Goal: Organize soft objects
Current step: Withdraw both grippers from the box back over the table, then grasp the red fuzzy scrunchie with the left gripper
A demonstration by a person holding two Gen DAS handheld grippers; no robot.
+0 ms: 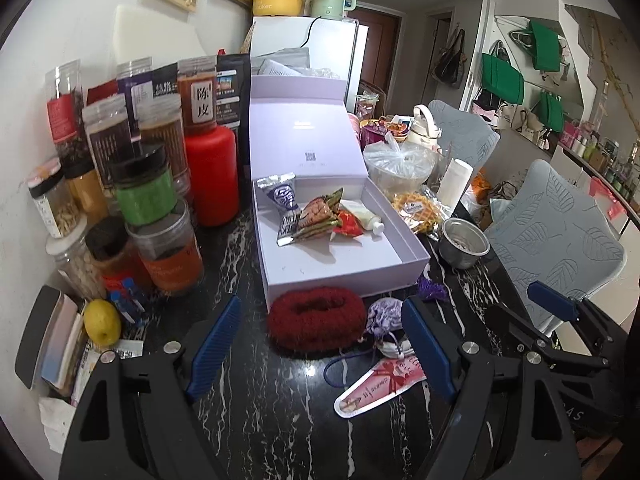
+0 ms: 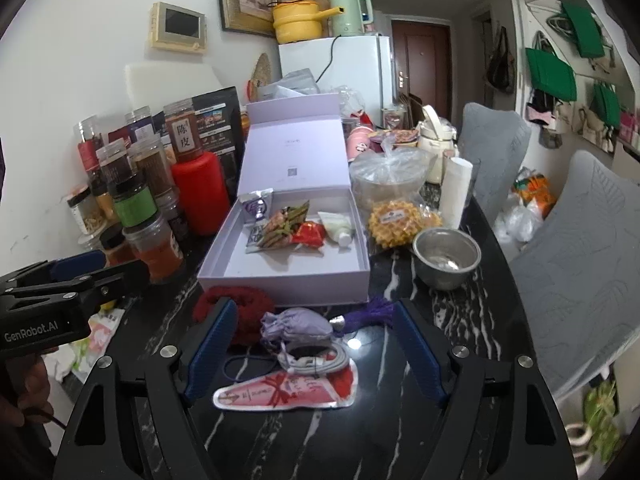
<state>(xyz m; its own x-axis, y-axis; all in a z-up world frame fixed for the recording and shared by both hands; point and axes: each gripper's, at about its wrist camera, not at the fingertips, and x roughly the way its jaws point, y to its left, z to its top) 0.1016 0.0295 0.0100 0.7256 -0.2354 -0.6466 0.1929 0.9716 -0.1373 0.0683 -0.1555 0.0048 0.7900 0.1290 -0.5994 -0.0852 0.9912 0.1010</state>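
The black marble-patterned table with white veins (image 2: pixel 400 432) carries everything; its right rim curves past 2 grey leaf-embossed chair backs (image 2: pixel 584 280), and bare top lies only in front of the box. The open lilac cardboard box with its lid standing upright (image 2: pixel 280 280) holds 4 packets and a small white tube; its front half is bare. To its left, a crowd of jars fills the room up to the wall: a brown one reads "陈皮" (image 2: pixel 185 136) above a red plastic bottle (image 2: pixel 200 196). Other labels are too small to read.

Just before the box front lie the fuzzy dark-red knitted ring (image 1: pixel 318 322), the small lilac drawstring pouch (image 2: pixel 296 326), a purple tassel (image 2: pixel 372 312), a coiled white cable (image 2: pixel 316 360) and a pink-and-white foil sachet with red bow print (image 2: pixel 288 394), its script illegible.

The left gripper (image 1: pixel 322 340) stands open astride the ring, not touching. The right gripper (image 2: pixel 316 354) is open around pouch, cable and sachet. "GenRobot.AI" shows on the left gripper's side in the right wrist view.
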